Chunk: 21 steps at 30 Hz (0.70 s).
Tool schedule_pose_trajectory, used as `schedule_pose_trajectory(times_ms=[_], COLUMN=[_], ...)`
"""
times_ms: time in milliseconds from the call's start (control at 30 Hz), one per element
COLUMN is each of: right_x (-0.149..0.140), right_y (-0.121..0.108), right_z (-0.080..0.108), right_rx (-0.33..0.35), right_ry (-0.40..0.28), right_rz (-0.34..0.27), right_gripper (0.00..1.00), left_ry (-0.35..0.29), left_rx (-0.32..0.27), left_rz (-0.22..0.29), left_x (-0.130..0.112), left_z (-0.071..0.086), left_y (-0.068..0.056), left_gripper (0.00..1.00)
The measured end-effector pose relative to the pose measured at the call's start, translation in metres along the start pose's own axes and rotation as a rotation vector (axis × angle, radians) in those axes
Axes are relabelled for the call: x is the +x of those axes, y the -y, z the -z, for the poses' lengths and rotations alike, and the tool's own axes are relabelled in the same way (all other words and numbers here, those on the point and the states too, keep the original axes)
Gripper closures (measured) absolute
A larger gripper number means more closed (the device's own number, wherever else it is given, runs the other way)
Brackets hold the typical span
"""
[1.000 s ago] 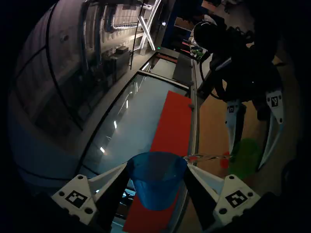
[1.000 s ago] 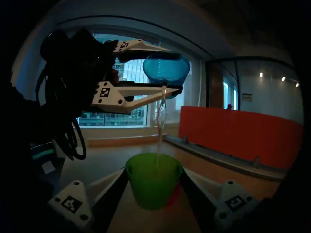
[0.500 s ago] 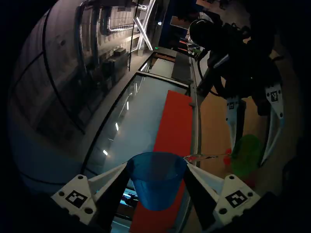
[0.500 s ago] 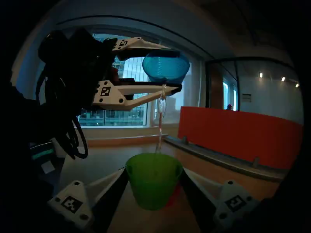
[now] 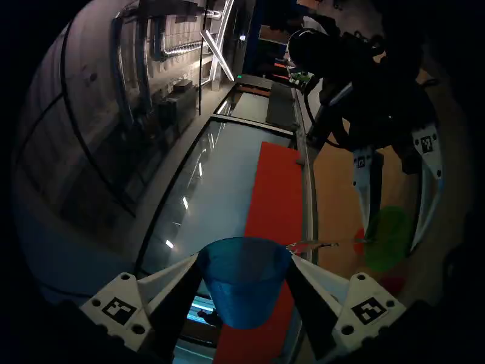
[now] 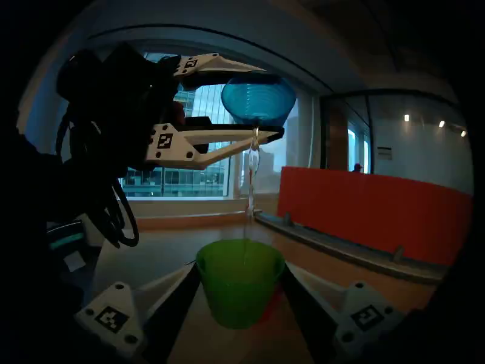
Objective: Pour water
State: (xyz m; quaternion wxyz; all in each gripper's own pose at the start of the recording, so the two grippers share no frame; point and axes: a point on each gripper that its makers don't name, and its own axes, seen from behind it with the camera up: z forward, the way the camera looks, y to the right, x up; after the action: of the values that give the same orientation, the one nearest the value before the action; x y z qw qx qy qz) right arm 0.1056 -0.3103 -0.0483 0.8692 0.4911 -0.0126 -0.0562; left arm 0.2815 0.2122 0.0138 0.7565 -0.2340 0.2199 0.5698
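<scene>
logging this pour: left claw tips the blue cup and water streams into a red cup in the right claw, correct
The right claw holds a green cup, not a red one, as the right gripper view shows. The left claw does tip the blue cup.

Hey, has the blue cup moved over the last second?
Yes. In the right gripper view the blue cup has risen slightly against the window behind it, staying above the green cup.
</scene>
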Motion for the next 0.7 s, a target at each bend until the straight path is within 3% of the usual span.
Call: schedule_pose_trajectory(times_ms=[700], right_x=[0.0002], right_y=[0.0003], right_z=[0.0005], right_rx=[-0.003], right_ry=[-0.003], right_rz=[0.000], right_gripper=[0.09], left_ry=[0.005], left_rx=[0.001], left_rz=[-0.085], left_x=[0.0029], left_z=[0.0006], left_y=[0.0059], left_gripper=[0.12])
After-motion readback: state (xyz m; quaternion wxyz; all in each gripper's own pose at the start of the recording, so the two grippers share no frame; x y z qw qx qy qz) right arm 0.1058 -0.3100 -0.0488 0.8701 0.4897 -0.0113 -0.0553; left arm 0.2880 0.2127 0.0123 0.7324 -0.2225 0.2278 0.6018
